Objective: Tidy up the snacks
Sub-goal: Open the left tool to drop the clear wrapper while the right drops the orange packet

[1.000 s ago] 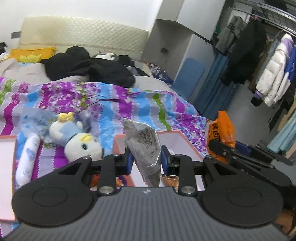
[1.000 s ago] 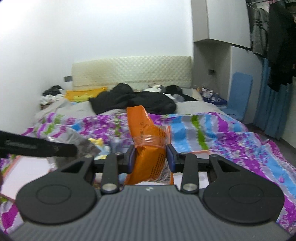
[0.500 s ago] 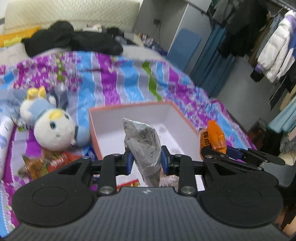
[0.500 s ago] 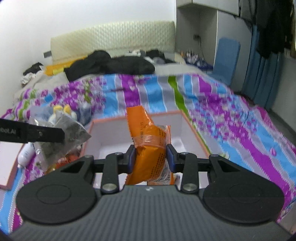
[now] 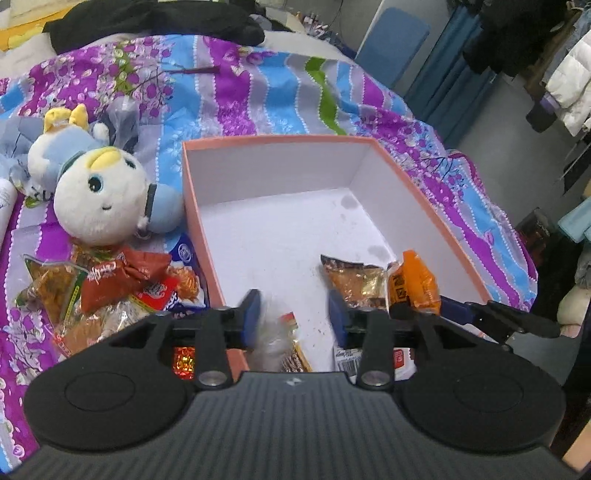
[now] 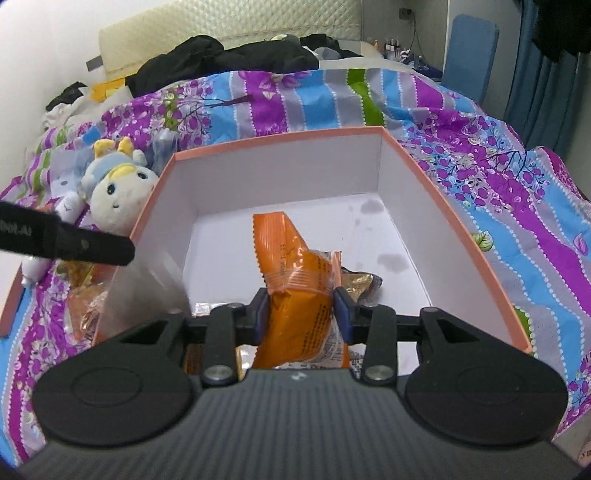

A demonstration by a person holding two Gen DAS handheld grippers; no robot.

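A lived-in home bedroom

A floral striped quilt (image 6: 424, 110) covers the bed, padded headboard (image 6: 229, 22) at twelve o'clock, plush toy (image 5: 99, 192) at ten, hanging coats (image 5: 565, 85) at two.

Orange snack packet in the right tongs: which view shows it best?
The right wrist view: the orange foil snack packet sits central, clamped between the tongs. The left wrist view shows only its upper part at the side, over the pink-rimmed cardboard box.

An orange snack packet (image 6: 299, 291) is clamped by the right gripper (image 6: 300, 314) above the pink-rimmed box (image 6: 461, 236) — near its front.
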